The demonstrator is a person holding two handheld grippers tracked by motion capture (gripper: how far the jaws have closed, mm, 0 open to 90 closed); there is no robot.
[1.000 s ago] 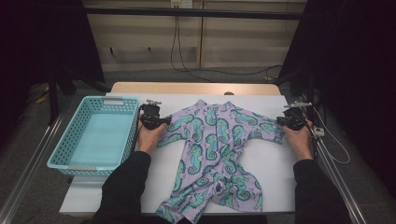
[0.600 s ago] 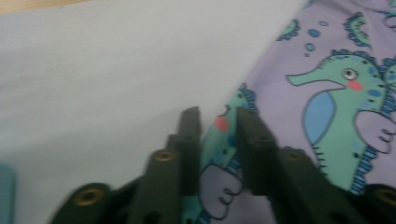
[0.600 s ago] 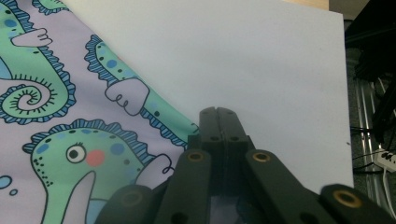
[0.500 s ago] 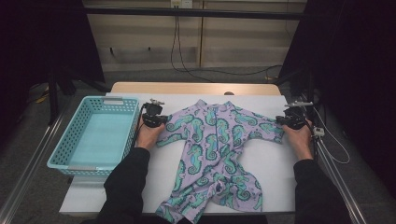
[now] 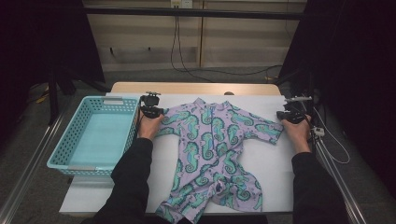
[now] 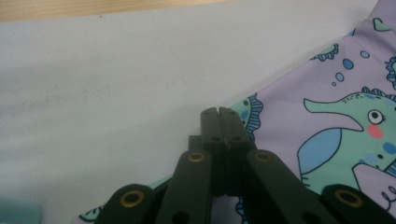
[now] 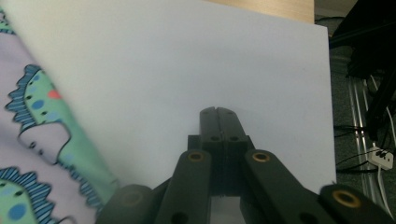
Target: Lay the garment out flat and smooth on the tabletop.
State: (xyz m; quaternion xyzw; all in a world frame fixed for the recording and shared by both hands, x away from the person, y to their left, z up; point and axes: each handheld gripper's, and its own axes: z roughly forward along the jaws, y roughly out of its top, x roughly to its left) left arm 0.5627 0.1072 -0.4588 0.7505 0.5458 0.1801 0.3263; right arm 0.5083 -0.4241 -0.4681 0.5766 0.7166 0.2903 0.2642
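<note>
A: Where's the seahorse swimsuit [image 5: 212, 154]?
B: Flat mid-surface [image 5: 271, 177], legs at the near edge.
A: Hand-held grippers?
B: Left [image 5: 150, 111] closed on nothing beside its sleeve; right [image 5: 292, 115] closed on nothing near the right edge. Turquoise basket [image 5: 95, 135] left.

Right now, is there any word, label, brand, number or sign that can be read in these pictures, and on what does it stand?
None can be read. The baby swimsuit bears a printed pattern of seahorses and bubbles, no letters. The blue basket, the white table sheet and both grippers show no writing. The wall fitting at the top of the high view is too small to tell.
</note>
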